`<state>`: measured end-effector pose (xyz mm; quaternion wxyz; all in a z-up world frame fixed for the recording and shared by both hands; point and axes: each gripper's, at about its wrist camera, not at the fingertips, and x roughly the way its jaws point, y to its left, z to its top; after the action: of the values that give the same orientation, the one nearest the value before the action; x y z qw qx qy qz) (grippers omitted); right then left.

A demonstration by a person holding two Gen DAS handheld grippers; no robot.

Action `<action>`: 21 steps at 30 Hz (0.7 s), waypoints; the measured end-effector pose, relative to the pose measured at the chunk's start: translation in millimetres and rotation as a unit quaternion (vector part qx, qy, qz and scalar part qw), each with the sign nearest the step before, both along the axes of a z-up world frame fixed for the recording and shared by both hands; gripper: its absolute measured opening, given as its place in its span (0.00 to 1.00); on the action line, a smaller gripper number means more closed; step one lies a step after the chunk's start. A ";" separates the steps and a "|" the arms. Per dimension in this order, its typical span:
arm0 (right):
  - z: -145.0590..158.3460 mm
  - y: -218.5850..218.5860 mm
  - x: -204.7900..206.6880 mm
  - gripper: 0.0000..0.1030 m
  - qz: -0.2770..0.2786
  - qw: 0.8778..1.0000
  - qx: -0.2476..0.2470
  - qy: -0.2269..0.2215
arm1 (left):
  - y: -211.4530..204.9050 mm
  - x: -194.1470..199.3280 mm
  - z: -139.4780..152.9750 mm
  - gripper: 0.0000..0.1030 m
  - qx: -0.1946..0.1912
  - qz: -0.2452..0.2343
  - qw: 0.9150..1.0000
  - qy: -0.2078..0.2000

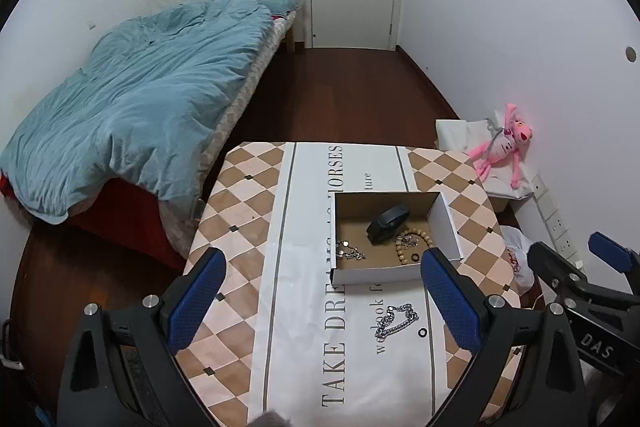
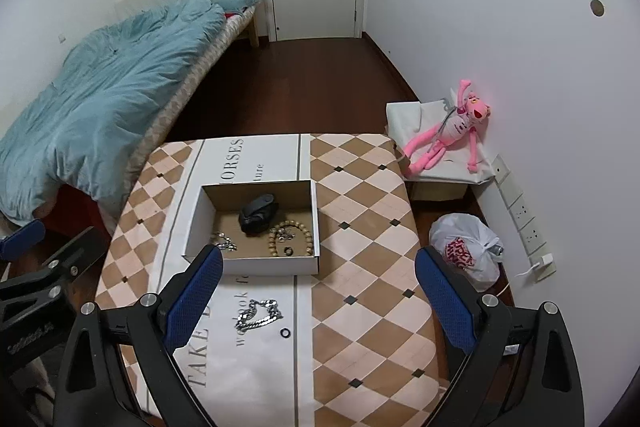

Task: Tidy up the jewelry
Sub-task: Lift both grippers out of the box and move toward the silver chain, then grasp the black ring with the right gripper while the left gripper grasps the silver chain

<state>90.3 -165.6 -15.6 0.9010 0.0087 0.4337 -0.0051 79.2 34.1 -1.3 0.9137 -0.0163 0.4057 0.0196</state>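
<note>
Bedroom table (image 2: 360, 211), checkered cloth. Cardboard box (image 2: 192, 223): several pieces already inside. Silver chain (image 2: 258, 315) and small black ring (image 2: 285, 333) lie outside, near box front. Left gripper (image 1: 324, 301) and right gripper (image 2: 318, 297): wide open, empty. Risk: limp chain slipping through pads.

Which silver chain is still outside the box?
The chunky curb-link chain on the tablecloth, beside the small black ring. The thinner silver chain already lies inside the box.

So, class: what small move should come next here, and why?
Probably lower the open right gripper onto the chunky silver chain. The chain and a small black ring lie on the tablecloth, outside the open cardboard box.
</note>
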 end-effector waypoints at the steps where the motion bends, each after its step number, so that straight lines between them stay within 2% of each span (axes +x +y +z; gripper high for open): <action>1: -1.3 -1.0 -1.3 0.95 -0.001 1.000 0.003 0.001 | -0.4 -1.1 -1.6 0.97 0.003 0.004 1.000 -0.001; 4: -19.7 -6.2 -3.3 0.95 -0.007 1.000 0.006 0.021 | -0.6 -2.7 -14.6 0.97 0.009 0.010 1.000 0.003; 8: -70.8 -8.5 -2.6 0.95 -0.004 0.997 0.012 0.072 | -0.1 -2.1 -47.8 0.97 0.019 0.019 0.999 0.025; 11: -114.9 -5.1 -2.4 0.95 0.007 0.994 0.017 0.109 | 0.1 2.1 -84.6 0.97 0.023 0.018 0.998 0.059; 15: -165.2 3.3 -4.3 0.94 0.025 0.990 0.027 0.136 | -1.6 8.2 -127.9 0.97 0.038 0.013 0.994 0.105; 16: -174.1 6.4 -3.7 0.92 0.030 0.990 0.027 0.138 | -1.4 9.3 -137.0 0.97 0.041 0.012 0.993 0.114; 18: -190.6 11.7 -2.5 0.82 0.039 0.989 0.026 0.141 | -0.2 11.2 -153.9 0.97 0.046 0.012 0.990 0.130; 21: -210.0 19.9 -0.9 0.71 0.052 0.988 0.028 0.140 | 2.2 11.0 -171.7 0.97 0.047 0.014 0.988 0.147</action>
<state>89.4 -145.7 -225.6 0.8296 0.0105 0.5558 0.0523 90.2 36.3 -173.0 0.8434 0.0238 0.5341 0.0533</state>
